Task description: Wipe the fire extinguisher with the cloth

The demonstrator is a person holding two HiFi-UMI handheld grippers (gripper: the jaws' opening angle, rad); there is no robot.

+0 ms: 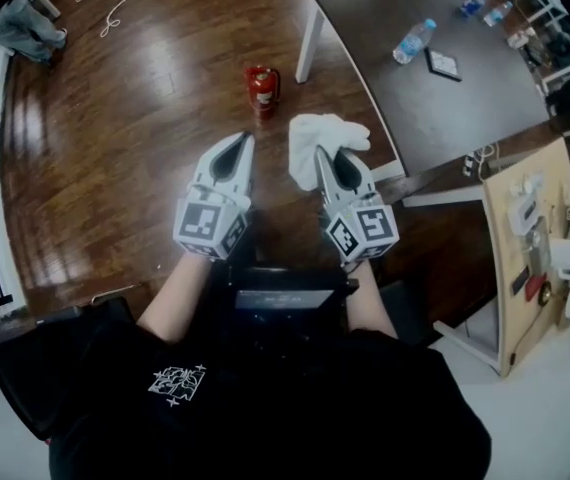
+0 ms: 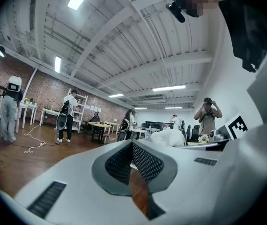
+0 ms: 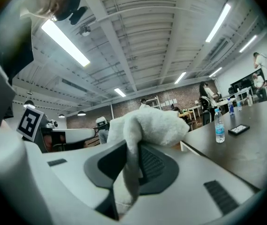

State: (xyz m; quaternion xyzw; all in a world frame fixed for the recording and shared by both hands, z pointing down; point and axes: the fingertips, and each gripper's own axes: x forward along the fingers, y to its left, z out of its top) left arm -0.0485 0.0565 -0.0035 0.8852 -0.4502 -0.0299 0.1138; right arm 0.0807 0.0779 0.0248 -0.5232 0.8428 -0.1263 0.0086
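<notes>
A small red fire extinguisher point(image 1: 261, 89) stands on the wooden floor, ahead of both grippers and apart from them. My right gripper point(image 1: 327, 155) is shut on a white cloth point(image 1: 322, 140), which bunches out past its tips; in the right gripper view the cloth point(image 3: 140, 130) is pinched between the jaws and hangs over them. My left gripper point(image 1: 237, 144) is level with it on the left, shut with nothing between its jaws; its black pads point(image 2: 138, 163) meet in the left gripper view. The extinguisher does not show in either gripper view.
A dark table point(image 1: 405, 78) with white legs stands ahead on the right, carrying a water bottle point(image 1: 413, 40) and a phone point(image 1: 443, 64). A wooden board point(image 1: 525, 258) with fittings stands at the right. A cable point(image 1: 115, 3) lies on the far floor. Several people stand farther off.
</notes>
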